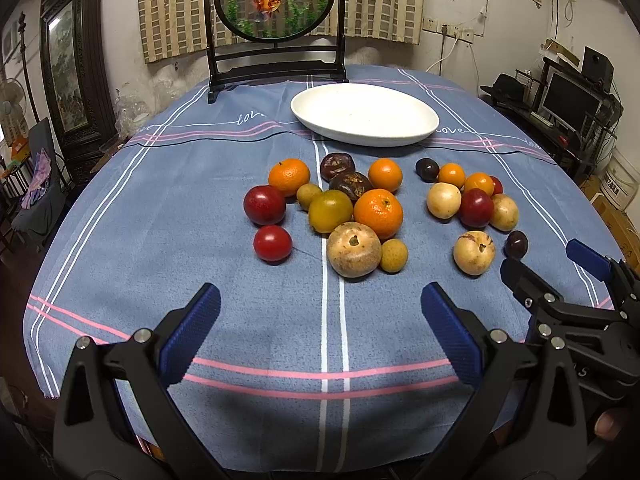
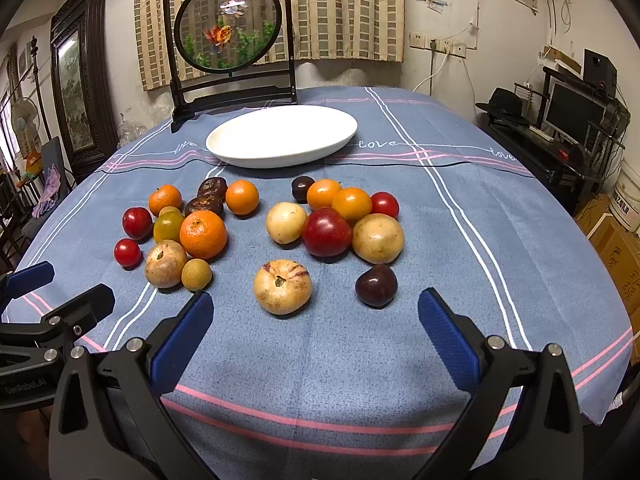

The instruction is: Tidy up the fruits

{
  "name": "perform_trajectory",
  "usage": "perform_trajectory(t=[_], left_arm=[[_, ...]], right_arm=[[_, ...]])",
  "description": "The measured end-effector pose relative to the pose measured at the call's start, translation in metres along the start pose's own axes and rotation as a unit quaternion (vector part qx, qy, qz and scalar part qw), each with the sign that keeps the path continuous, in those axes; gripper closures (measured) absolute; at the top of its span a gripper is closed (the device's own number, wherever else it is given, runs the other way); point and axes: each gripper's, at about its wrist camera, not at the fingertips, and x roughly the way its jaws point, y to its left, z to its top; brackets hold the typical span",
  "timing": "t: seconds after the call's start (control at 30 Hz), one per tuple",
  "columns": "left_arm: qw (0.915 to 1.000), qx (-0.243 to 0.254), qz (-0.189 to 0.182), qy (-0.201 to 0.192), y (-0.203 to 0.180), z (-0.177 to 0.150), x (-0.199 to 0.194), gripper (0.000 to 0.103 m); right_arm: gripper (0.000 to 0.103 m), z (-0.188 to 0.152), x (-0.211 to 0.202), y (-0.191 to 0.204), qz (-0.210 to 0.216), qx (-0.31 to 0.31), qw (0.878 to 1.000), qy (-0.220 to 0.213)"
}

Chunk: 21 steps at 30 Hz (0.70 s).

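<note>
Several fruits lie in two loose groups on the blue cloth. The left group holds oranges (image 1: 378, 207), red plums (image 1: 265, 204), a tan round fruit (image 1: 353, 249) and a small longan (image 1: 393, 255). The right group holds pale yellow fruits (image 2: 282, 286), a dark red plum (image 2: 326, 231) and a dark purple plum (image 2: 376, 285). An empty white oval plate (image 1: 364, 114) (image 2: 280, 136) sits behind them. My left gripper (image 1: 320, 312) is open, short of the left group. My right gripper (image 2: 316, 318) is open just before the pale fruit and purple plum.
A dark wooden stand with a round goldfish screen (image 1: 276, 0) stands at the table's far edge. The table's front edge (image 1: 280, 468) lies close under both grippers. A desk with a monitor (image 2: 572, 112) and boxes is off to the right.
</note>
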Motion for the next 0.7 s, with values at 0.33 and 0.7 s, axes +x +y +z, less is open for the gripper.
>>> perform_trajectory(t=[0.33,0.7], left_arm=[[1.0,0.001,0.0,0.004,-0.0014,-0.0021,0.0022,0.002],[1.0,0.001,0.0,0.005,-0.0015,-0.0019,0.0025,0.002]], right_arm=[[0.001,-0.0006,0.0013,-0.0015,0.001,0.001,1.0,0.002],[0.001,-0.0006,0.0015,-0.0013,0.0,0.001,1.0,0.002]])
